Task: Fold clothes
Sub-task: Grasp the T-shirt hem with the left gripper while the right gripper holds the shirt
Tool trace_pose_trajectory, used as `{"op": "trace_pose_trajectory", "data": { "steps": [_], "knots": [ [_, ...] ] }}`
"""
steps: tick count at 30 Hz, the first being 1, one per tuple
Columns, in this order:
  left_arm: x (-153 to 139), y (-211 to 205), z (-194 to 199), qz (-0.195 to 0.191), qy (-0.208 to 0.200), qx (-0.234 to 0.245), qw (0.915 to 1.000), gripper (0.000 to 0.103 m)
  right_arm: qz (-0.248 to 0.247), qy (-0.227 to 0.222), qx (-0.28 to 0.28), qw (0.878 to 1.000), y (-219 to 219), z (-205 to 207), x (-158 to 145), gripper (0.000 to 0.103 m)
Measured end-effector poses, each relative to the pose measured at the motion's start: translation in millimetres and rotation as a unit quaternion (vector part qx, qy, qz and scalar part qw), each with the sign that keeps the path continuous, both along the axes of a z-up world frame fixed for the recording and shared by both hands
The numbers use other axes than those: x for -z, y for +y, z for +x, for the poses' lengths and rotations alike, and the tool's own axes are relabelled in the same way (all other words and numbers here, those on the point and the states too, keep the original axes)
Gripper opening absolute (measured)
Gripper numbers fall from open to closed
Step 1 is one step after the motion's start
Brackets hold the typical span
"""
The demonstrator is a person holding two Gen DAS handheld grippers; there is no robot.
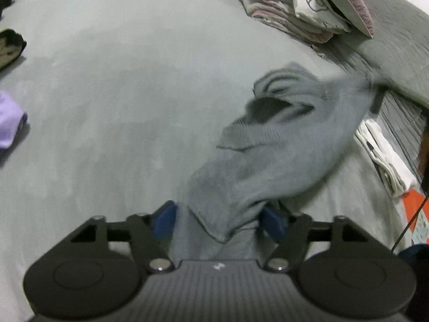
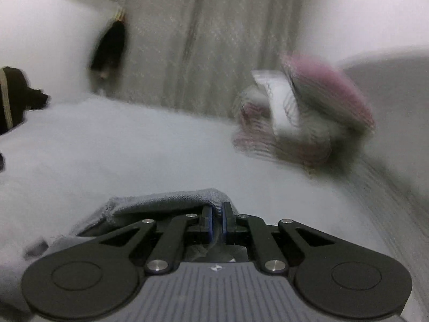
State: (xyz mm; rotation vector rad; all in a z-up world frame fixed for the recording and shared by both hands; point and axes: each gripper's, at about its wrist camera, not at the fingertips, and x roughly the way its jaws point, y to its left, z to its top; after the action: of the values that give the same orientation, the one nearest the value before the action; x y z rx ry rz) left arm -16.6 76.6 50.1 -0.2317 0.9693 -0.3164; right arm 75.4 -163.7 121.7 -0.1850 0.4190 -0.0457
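Note:
A grey knit garment (image 1: 281, 145) stretches across the grey bed from bottom centre up to the right, blurred at its far end. In the left wrist view its near end lies between the blue pads (image 1: 165, 221) of my left gripper (image 1: 218, 220). Those jaws stand wide apart and do not pinch the cloth, though it bunches against the right-hand pad. In the right wrist view my right gripper (image 2: 217, 214) is shut on a hem of the same grey garment (image 2: 166, 201), which drapes over the left finger. That view is heavily blurred.
A pile of folded white and pink bedding (image 1: 303, 8) sits at the far right of the bed (image 1: 120, 94), against a grey pillow (image 1: 396, 40). A lilac garment (image 1: 9, 123) and dark clothes (image 1: 9, 45) lie at the left edge. White folded cloth (image 1: 386, 155) lies at the right.

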Motion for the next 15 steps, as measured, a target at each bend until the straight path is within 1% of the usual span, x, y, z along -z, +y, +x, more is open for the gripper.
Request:
{"op": "trace_pose_trajectory", "data": {
  "steps": [1,2,5,6,8,9,10,12,14,15],
  "knots": [
    [-2,3,2,-0.002,-0.004,-0.003,1.0000,0.078,-0.014,0.024,0.019,0.999,-6,6,13,0.007],
    [-4,11,4,-0.008,-0.007,-0.008,0.9999,0.078,-0.025,0.036,0.030,0.999,-7,12,16,0.007],
    [-11,27,6,-0.026,-0.021,-0.018,0.9993,0.081,-0.006,0.039,0.038,0.999,-20,10,17,0.007],
    [-13,28,8,-0.025,-0.025,-0.013,0.9993,0.082,-0.002,0.040,0.038,0.998,-22,9,16,0.007],
    [-15,30,12,-0.022,-0.031,-0.005,0.9993,0.082,-0.014,0.038,0.018,0.999,-6,15,9,0.007],
    [-15,30,16,-0.024,-0.027,-0.005,0.9993,0.082,-0.021,0.039,0.007,0.999,2,14,7,0.007],
    [-14,30,20,-0.029,-0.021,-0.015,0.9992,0.082,-0.019,0.042,-0.006,0.999,3,12,6,0.007],
    [-10,30,28,-0.038,-0.018,-0.034,0.9985,0.082,0.001,0.058,-0.025,0.998,4,23,7,0.008],
    [-2,27,34,-0.047,-0.007,-0.027,0.9985,0.082,0.021,0.081,-0.040,0.996,3,32,14,0.009],
    [1,22,36,-0.047,-0.003,-0.018,0.9987,0.082,0.025,0.096,-0.049,0.994,5,33,17,0.012]
  ]
}}
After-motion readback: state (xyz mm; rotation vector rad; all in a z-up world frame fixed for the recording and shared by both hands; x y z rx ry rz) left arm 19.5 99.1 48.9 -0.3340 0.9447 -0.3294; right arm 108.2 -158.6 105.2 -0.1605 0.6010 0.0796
